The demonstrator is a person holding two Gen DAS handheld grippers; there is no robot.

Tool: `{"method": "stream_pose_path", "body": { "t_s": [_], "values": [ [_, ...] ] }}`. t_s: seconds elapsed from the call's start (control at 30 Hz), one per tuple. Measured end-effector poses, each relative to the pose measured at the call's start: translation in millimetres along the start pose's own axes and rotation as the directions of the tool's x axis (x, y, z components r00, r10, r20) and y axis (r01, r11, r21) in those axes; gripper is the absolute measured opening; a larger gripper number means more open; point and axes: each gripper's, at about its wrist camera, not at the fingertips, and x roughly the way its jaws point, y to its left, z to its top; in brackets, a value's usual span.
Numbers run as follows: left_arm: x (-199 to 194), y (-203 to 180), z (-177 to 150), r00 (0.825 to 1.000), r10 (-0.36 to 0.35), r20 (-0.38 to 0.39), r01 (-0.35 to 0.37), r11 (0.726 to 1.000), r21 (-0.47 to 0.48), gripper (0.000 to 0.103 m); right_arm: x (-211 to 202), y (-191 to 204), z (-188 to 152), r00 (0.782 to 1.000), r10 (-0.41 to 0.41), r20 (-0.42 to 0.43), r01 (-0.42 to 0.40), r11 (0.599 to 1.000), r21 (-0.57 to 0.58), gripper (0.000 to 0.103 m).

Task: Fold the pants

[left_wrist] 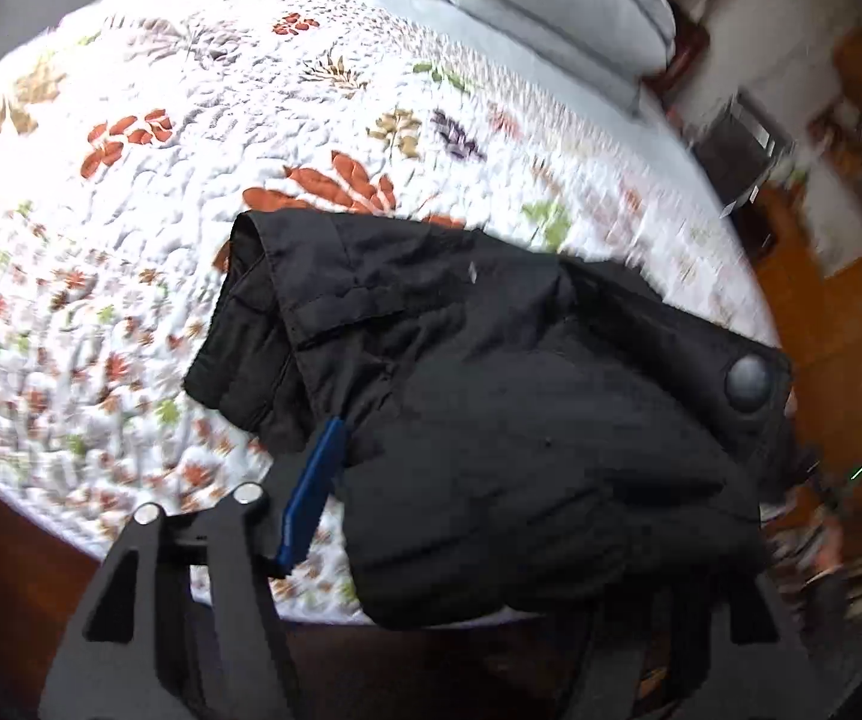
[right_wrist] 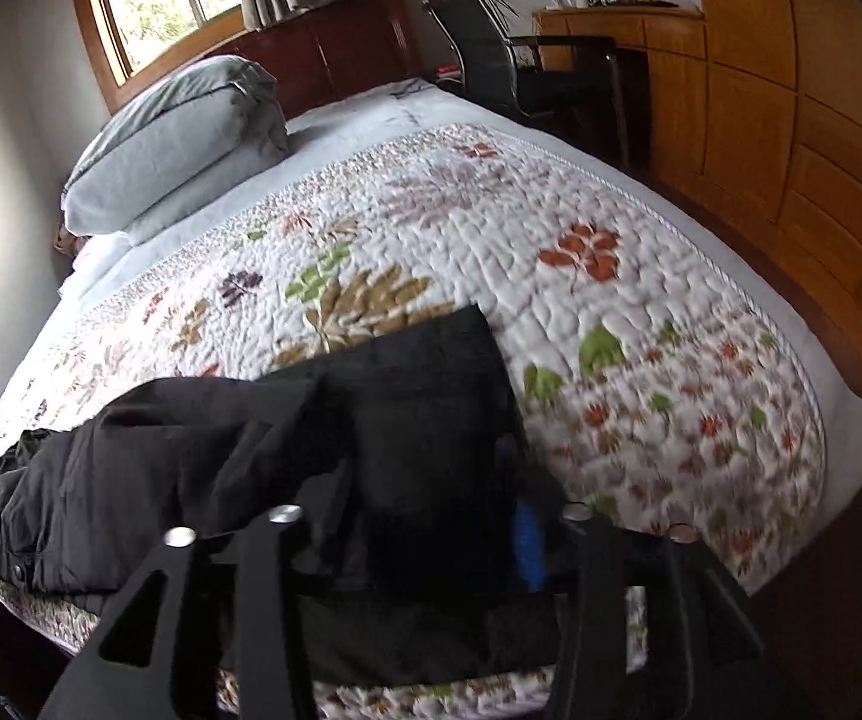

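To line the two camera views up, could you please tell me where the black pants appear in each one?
Left wrist view: the black pants fill the centre and lower right, lying on the floral quilt.
Right wrist view: the black pants spread across the lower left and centre.
Shared landmark: the grey pillow at the head of the bed.

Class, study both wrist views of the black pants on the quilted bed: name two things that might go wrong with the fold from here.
1. The black pants lie bunched at the edge of the bed, so they may slide off.
2. Cloth drapes over the right hand-held gripper and hides its fingers, so fabric may snag or be dragged when it moves. Whether the left hand-held gripper grips anything is unclear.
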Motion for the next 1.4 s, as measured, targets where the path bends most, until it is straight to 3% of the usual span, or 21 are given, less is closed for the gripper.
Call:
{"method": "stream_pose_path", "body": {
  "t_s": [0.03, 0.07, 0.13, 0.2, 0.3, 0.43, 0.5, 0.6, 0.67, 0.7, 0.77, 0.8, 0.83, 0.93, 1.0, 1.07, 1.17, 1.2, 1.23, 1.33, 1.4],
  "values": [
    [0.4, -4.8, -5.3, 0.996, 0.090, -0.024, -0.089, 0.996, 0.031, 0.090, -1.6, 0.6, -4.4, 1.000, -0.014, -0.006, 0.014, 1.000, -0.009, 0.054],
    [-1.8, -7.1, -10.3, 0.990, 0.138, -0.025, -0.137, 0.989, 0.051, 0.091, -3.5, 1.4, -7.9, 0.999, -0.034, -0.013, 0.034, 0.999, -0.020, 0.055],
    [-8.8, -2.1, -22.5, 0.987, 0.158, -0.033, -0.156, 0.986, 0.057, 0.091, -9.0, 1.7, -13.7, 0.999, -0.051, -0.019, 0.051, 0.999, -0.019, 0.062],
    [-13.6, 11.5, -34.8, 0.986, 0.161, -0.053, -0.162, 0.987, -0.018, 0.091, -14.8, 3.8, -19.9, 0.998, -0.059, -0.026, 0.059, 0.998, -0.019, 0.065],
    [-18.6, 38.3, -73.8, 0.999, 0.011, -0.050, -0.020, 0.983, -0.180, 0.091, -20.7, 10.2, -24.1, 0.996, -0.081, -0.032, 0.080, 0.996, -0.030, 0.067],
    [-5.5, 51.5, -115.2, 0.982, -0.189, 0.023, 0.182, 0.897, -0.402, 0.091, -28.6, 12.6, -31.0, 0.998, -0.052, -0.030, 0.053, 0.999, 0.010, 0.070],
    [2.8, 44.5, -115.2, 0.968, -0.240, 0.069, 0.246, 0.879, -0.408, 0.091, -32.2, 13.3, -32.0, 0.999, -0.048, -0.018, 0.049, 0.998, 0.029, 0.070],
    [15.2, 31.0, -94.2, 0.959, -0.257, 0.120, 0.284, 0.878, -0.384, 0.090, -39.7, 13.3, -32.0, 1.000, -0.022, 0.000, 0.022, 0.997, 0.068, 0.070],
    [21.4, 24.5, -75.0, 0.958, -0.246, 0.146, 0.283, 0.881, -0.379, 0.082, -47.1, 14.2, -32.9, 1.000, -0.022, 0.013, 0.021, 0.997, 0.076, 0.070],
    [21.0, 21.2, -66.4, 0.952, -0.261, 0.162, 0.303, 0.880, -0.365, 0.072, -50.3, 14.8, -33.5, 1.000, -0.025, 0.016, 0.024, 0.997, 0.077, 0.070],
    [16.4, 15.0, -43.2, 0.940, -0.284, 0.189, 0.334, 0.879, -0.340, 0.067, -57.0, 15.7, -36.2, 0.999, -0.024, 0.024, 0.022, 0.996, 0.081, 0.071],
    [12.0, 11.1, -29.6, 0.936, -0.280, 0.213, 0.337, 0.888, -0.313, 0.056, -59.6, 15.9, -37.4, 0.999, -0.021, 0.030, 0.018, 0.996, 0.087, 0.072],
    [9.7, 4.9, -21.8, 0.936, -0.267, 0.229, 0.328, 0.900, -0.288, 0.045, -61.9, 16.1, -38.9, 0.999, -0.011, 0.039, 0.007, 0.995, 0.099, 0.074],
    [4.2, -4.9, 1.9, 0.949, -0.199, 0.243, 0.257, 0.936, -0.240, 0.043, -62.6, 16.6, -42.6, 0.998, 0.029, 0.052, -0.037, 0.989, 0.146, 0.080],
    [20.9, -2.9, 6.5, 0.988, -0.086, 0.128, 0.115, 0.963, -0.245, 0.048, -61.0, 17.7, -44.9, 0.997, 0.048, 0.056, -0.057, 0.983, 0.176, 0.081],
    [37.9, 3.4, -0.7, 0.999, -0.014, 0.043, 0.025, 0.964, -0.266, 0.048, -60.9, 16.9, -47.9, 0.996, 0.066, 0.067, -0.079, 0.974, 0.212, 0.082],
    [32.7, 23.9, -19.7, 0.995, -0.054, 0.080, 0.078, 0.937, -0.341, 0.050, -65.0, 5.5, -55.2, 0.987, 0.128, 0.098, -0.153, 0.938, 0.311, 0.083],
    [22.8, 27.1, -26.7, 0.993, -0.047, 0.104, 0.082, 0.927, -0.367, 0.056, -67.3, 0.2, -58.0, 0.982, 0.151, 0.112, -0.181, 0.920, 0.349, 0.083],
    [13.3, 28.8, -31.4, 0.991, -0.022, 0.128, 0.070, 0.922, -0.380, 0.066, -71.0, -7.1, -62.1, 0.975, 0.177, 0.137, -0.218, 0.891, 0.398, 0.083],
    [-23.3, 21.7, -42.1, 0.975, 0.097, 0.200, -0.017, 0.929, -0.371, 0.073, -81.3, -20.2, -71.8, 0.957, 0.223, 0.188, -0.287, 0.830, 0.478, 0.083],
    [-43.7, 6.9, -46.4, 0.964, 0.132, 0.231, -0.049, 0.941, -0.335, 0.079, -89.8, -23.7, -78.5, 0.941, 0.262, 0.213, -0.336, 0.794, 0.507, 0.084]
  ]
}}
